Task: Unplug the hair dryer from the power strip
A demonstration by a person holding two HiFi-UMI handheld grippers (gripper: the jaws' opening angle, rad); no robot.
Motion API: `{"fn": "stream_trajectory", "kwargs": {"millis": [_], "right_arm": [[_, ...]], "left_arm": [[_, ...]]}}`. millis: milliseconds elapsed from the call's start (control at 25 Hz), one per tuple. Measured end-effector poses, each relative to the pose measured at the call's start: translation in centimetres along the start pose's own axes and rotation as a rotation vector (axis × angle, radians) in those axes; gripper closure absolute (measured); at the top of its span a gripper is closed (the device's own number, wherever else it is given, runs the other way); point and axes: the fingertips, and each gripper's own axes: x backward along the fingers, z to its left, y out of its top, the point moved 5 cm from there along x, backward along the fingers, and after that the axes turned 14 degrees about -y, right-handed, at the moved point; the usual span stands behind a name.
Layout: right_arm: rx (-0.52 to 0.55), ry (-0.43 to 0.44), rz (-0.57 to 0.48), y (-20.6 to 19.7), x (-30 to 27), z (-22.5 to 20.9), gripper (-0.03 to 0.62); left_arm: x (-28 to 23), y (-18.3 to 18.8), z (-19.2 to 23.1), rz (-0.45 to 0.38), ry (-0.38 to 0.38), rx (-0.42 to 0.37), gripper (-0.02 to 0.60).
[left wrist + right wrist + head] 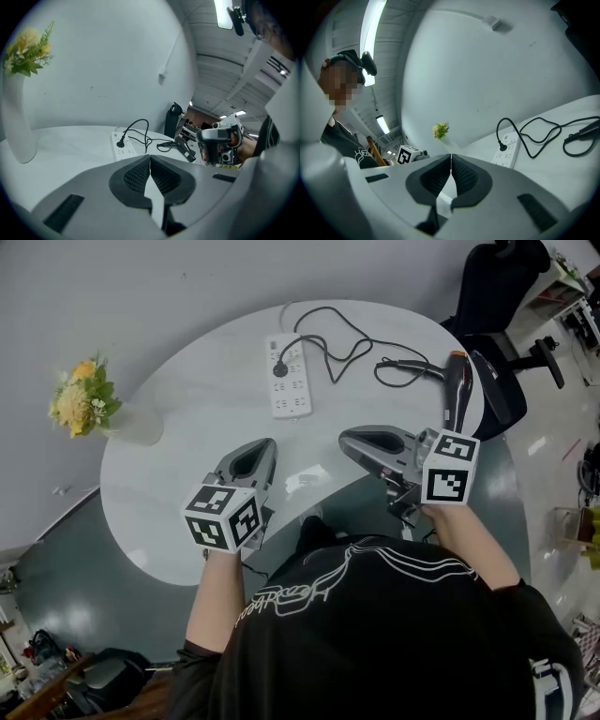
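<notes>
A white power strip (pixel 290 376) lies at the far side of the oval white table (pixel 187 465), with a black plug (pixel 279 369) seated in it. The black cord (pixel 342 345) loops right to the black hair dryer (pixel 457 382) near the table's right edge. The strip (pixel 123 146) (pixel 508 151), plug (pixel 121 144) (pixel 502 147) and dryer (pixel 183 149) appear ahead in both gripper views. My left gripper (pixel 267 448) hovers over the near edge, shut and empty. My right gripper (pixel 345 439) is shut and empty, pointing left, well short of the strip.
A white vase (pixel 136 423) with yellow flowers (pixel 82 397) stands at the table's left edge. A black office chair (pixel 497 296) sits beyond the right side. The wall runs behind the table.
</notes>
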Motion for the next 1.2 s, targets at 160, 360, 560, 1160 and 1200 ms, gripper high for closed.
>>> {"fn": "stream_trajectory", "kwargs": {"millis": [160, 360, 560, 1160, 1200], "right_arm": [[0.011, -0.039, 0.015, 0.1, -1.6, -1.3, 0.597], [-0.010, -0.071, 0.034, 0.0, -3.6, -2.8, 0.597], [-0.022, -0.094, 0.045, -0.6, -3.5, -3.7, 0.597], [-0.004, -0.010, 0.142, 0.6, -6.3, -9.0, 0.597], [-0.004, -0.005, 0.152, 0.5, -6.6, -9.4, 0.597]], "left_arm": [[-1.7, -0.2, 3.1, 0.045, -0.009, 0.010, 0.577], [-4.0, -0.4, 7.2, 0.068, -0.035, 0.056, 0.577], [-6.0, -0.9, 9.5, 0.092, -0.039, 0.119, 0.575], [-9.8, -2.6, 12.8, 0.153, -0.024, 0.285, 0.472], [-10.0, -2.7, 12.9, 0.156, -0.023, 0.291, 0.472]]}}
